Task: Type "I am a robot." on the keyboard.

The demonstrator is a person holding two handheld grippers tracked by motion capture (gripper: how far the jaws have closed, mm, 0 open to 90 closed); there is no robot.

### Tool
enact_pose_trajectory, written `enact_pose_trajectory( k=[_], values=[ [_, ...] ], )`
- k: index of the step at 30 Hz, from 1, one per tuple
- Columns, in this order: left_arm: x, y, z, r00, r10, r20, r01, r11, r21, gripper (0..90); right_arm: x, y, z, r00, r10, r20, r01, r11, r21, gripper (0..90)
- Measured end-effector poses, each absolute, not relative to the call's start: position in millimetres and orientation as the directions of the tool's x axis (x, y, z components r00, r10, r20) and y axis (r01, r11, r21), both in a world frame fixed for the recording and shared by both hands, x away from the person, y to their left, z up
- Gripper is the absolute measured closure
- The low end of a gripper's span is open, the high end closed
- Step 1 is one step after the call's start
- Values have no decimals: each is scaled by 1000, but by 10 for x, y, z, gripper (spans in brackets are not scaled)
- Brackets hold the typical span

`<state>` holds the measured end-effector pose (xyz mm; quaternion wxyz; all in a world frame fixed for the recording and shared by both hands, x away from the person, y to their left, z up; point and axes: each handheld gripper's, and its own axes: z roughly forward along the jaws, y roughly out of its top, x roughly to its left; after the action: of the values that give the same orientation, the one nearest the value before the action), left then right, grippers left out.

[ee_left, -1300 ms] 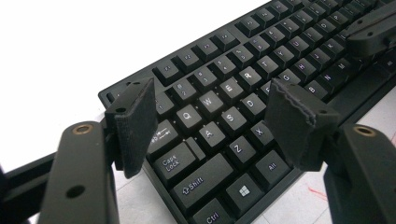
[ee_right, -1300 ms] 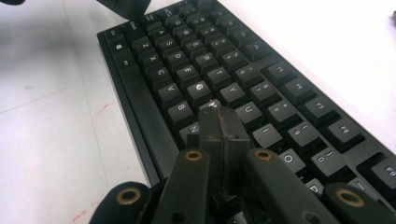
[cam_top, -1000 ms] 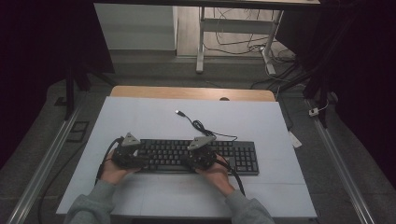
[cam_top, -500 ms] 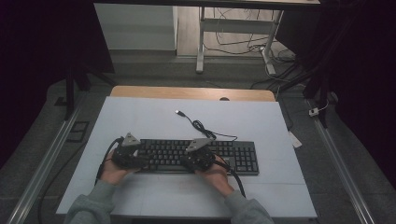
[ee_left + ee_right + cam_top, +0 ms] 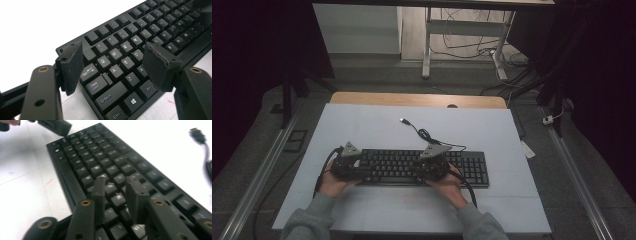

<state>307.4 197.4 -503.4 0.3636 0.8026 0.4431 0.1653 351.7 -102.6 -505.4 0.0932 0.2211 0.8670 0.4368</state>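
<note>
- While both hands rest at the near edge of the flat black full-size keyboard (image 5: 422, 166), which lies across the near middle of the pale blue-white counter (image 5: 362, 125), the work in hand looks like pressing its keys.
- Left gripper (image 5: 113, 66): jaws released and wide, poised above the left-end letter keys with nothing between them.
- Right gripper (image 5: 116, 195): its jaws have just been opening and now stand partly apart over the middle keys (whether a tip touches a key I cannot tell), grasping nothing.
- Keyboard's thin black USB cable (image 5: 419, 131) trails loose on the far side.
- Next, I judge, comes lowering one tip squarely onto a single key without catching neighbours.
</note>
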Motion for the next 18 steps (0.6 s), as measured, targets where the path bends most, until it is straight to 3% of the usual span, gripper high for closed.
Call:
enact_pose_trajectory(
  k=[7, 18],
  values=[
    [3076, 1973, -5036, 555, 830, -53, 590, -348, 728, 333, 3498, -1277, -5042, -858, 513, 33, 327, 497, 804, 575],
    [3081, 1975, -5038, 553, 831, -55, 591, -345, 729, 331, 3435, -1687, -5013, -818, 575, 14, 345, 472, 811, 532]
  ],
)
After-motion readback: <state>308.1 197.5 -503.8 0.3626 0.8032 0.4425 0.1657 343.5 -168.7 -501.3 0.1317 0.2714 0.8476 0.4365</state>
